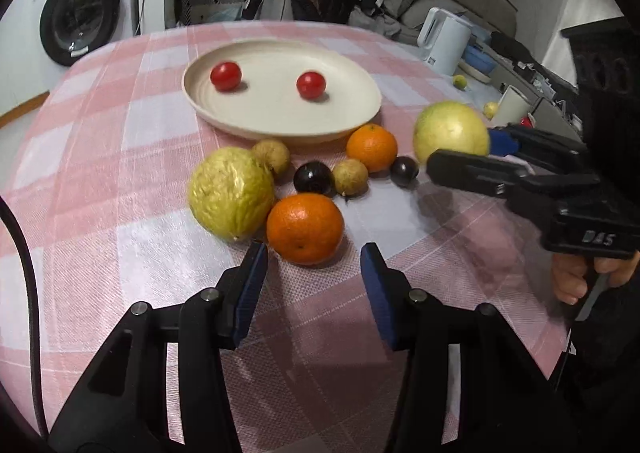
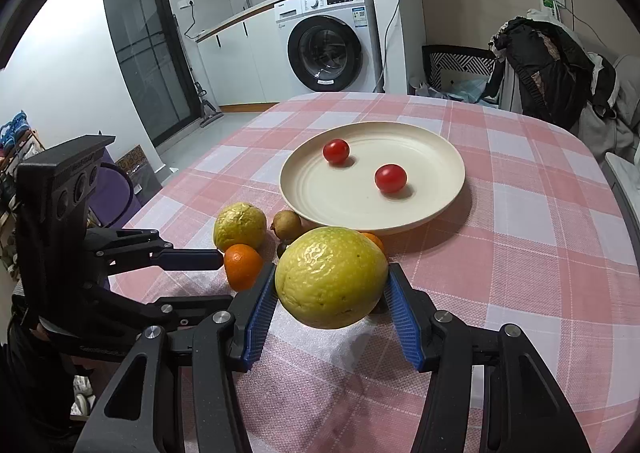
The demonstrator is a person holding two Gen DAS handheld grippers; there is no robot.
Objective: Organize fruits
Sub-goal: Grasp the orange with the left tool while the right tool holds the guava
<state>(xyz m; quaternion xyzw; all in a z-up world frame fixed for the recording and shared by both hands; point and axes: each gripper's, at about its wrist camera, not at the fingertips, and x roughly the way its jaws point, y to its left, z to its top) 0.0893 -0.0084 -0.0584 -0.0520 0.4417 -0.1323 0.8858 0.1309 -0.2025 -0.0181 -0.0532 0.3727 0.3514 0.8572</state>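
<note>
A cream plate point(image 1: 280, 121) point(image 2: 360, 209) holds two cherry tomatoes point(image 1: 226, 76) point(image 1: 311, 85). In front of it lie a yellow bumpy fruit point(image 1: 232, 193), two oranges point(image 1: 305, 229) point(image 1: 372, 147), two dark plums point(image 1: 314, 177) point(image 1: 404, 171) and two small brownish fruits point(image 1: 272, 155) point(image 1: 350, 177). My left gripper point(image 1: 314, 267) point(image 2: 224, 277) is open, its blue pads either side of the near orange point(image 2: 242, 267) without touching it. My right gripper point(image 2: 331, 275) point(image 1: 466, 149) is shut on a large yellow fruit point(image 2: 332, 277) point(image 1: 450, 133), held just above the cloth.
The table wears a pink and white checked cloth point(image 2: 520, 253). A washing machine point(image 2: 330, 49), a chair piled with clothes point(image 2: 548, 73) and a white kettle point(image 1: 444, 41) stand beyond the far edge. A hand point(image 1: 576, 277) grips the right tool's handle.
</note>
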